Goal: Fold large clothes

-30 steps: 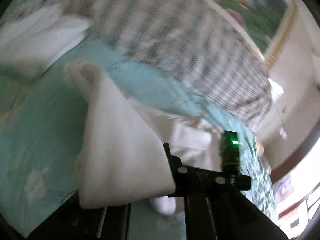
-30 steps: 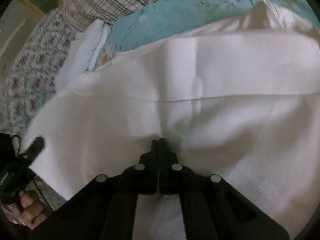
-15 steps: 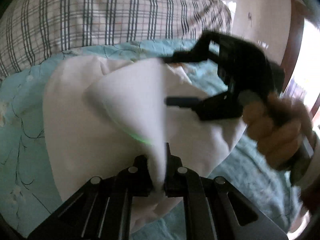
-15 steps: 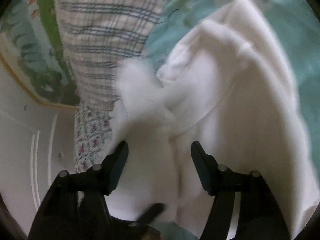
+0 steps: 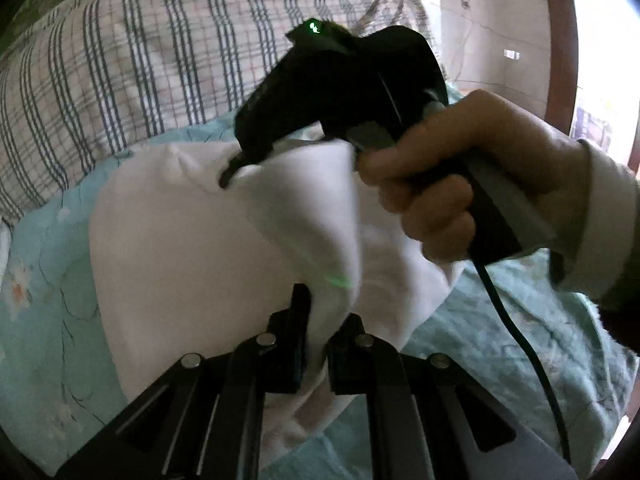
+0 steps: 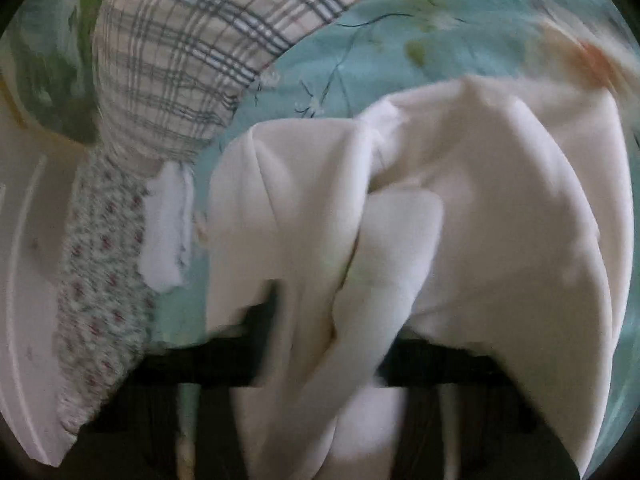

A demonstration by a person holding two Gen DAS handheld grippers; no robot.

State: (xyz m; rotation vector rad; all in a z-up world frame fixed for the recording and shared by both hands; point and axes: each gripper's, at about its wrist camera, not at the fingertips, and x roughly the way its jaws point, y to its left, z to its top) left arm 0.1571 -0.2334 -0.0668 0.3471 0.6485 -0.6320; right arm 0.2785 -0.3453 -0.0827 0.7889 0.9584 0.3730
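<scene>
A large white garment (image 5: 192, 248) lies bunched on a teal floral bedsheet (image 5: 44, 280). My left gripper (image 5: 318, 320) is shut on a raised fold of it near the front edge. The right gripper (image 5: 240, 164), held in a hand (image 5: 472, 176), shows in the left wrist view over the garment's far side, fingers down into the cloth. In the right wrist view the garment (image 6: 500, 208) drapes over my right gripper (image 6: 340, 312); one finger (image 6: 266, 308) shows at the left with cloth beside it, the other is hidden. The jaws stand wide apart.
A plaid blanket (image 5: 132, 60) lies behind the garment, also in the right wrist view (image 6: 180, 60). A floral cloth (image 6: 100, 288) and a small white cloth (image 6: 168, 232) lie at the left. A black cable (image 5: 520, 340) hangs from the right gripper. A wall and wooden frame stand at the right.
The right gripper went from shut on the cloth to open. It has come close over the garment in the left wrist view. My left gripper stays shut on the fold.
</scene>
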